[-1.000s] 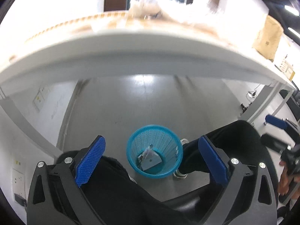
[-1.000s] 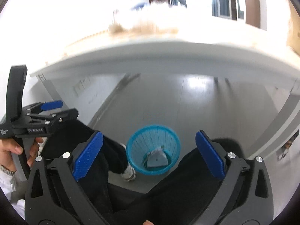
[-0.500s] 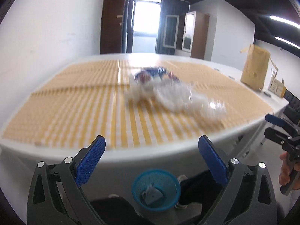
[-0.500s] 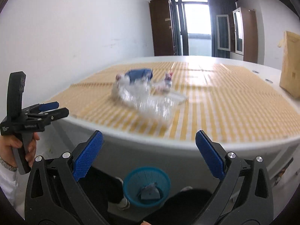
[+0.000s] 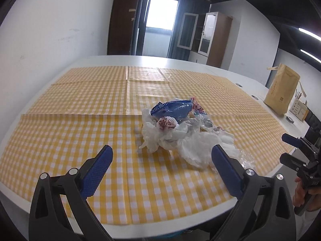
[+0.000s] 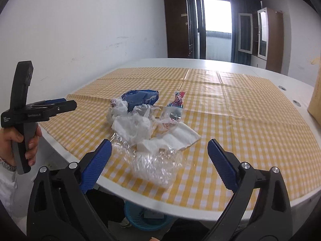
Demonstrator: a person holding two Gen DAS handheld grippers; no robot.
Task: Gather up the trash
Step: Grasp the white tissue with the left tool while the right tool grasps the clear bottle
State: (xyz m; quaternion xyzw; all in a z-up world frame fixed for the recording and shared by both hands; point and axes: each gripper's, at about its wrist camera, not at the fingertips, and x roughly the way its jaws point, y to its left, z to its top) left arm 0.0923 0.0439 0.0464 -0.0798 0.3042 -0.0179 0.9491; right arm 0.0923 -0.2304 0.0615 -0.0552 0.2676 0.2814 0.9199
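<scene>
On checked cloth (image 5: pixel 80 120): crumpled white, blue, clear trash heap (image 5: pixel 180 132); both tools (image 5: pixel 161 165) (image 6: pixel 159 161) wide open, empty.

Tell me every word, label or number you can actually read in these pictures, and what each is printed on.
None can be read in full.
Crumpled blue plastic bag: pale print, seemingly Chinese characters, too creased to read.
Tall brown paper bag: small dark mark and a line of print, too small.
Black handheld left gripper: white lettering on its side, too blurred.
Small red-and-white snack wrapper: picture only, no legible words.
</scene>
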